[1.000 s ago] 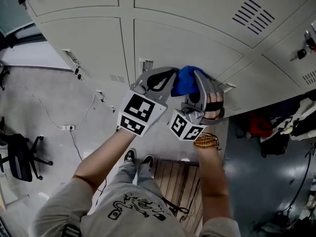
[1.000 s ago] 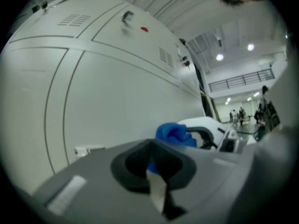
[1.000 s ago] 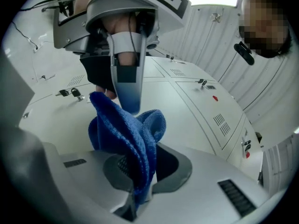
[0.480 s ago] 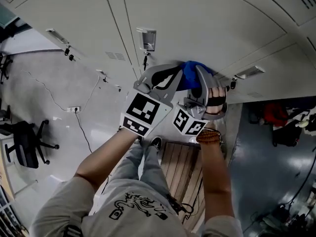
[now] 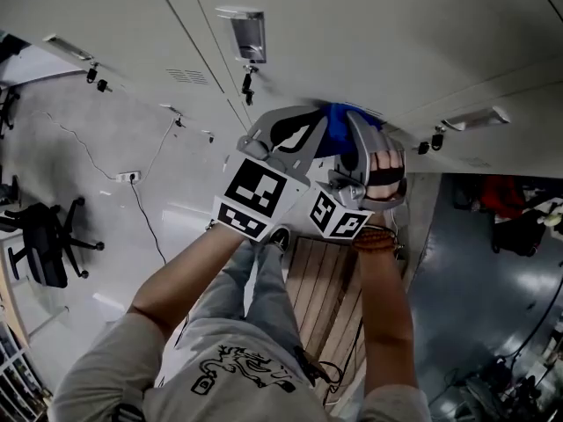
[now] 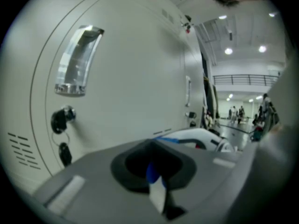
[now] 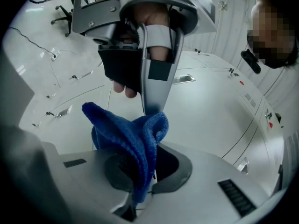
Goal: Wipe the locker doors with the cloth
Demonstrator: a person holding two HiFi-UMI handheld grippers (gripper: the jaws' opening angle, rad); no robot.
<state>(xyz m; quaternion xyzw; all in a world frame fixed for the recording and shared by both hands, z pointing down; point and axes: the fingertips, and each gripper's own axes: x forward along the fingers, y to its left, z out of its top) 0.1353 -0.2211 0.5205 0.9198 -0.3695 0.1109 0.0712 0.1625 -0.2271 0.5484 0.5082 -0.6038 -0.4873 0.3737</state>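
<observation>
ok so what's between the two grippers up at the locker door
A blue cloth, bunched between the tips of the left gripper and right gripper in the head view; the right gripper view shows its jaws shut on it.

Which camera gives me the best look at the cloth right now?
The right gripper view: the blue cloth fills its centre, pinched in the right gripper's jaws. The head view shows only a blue patch against the locker door; the left gripper view shows just a blue sliver at its jaws.
</observation>
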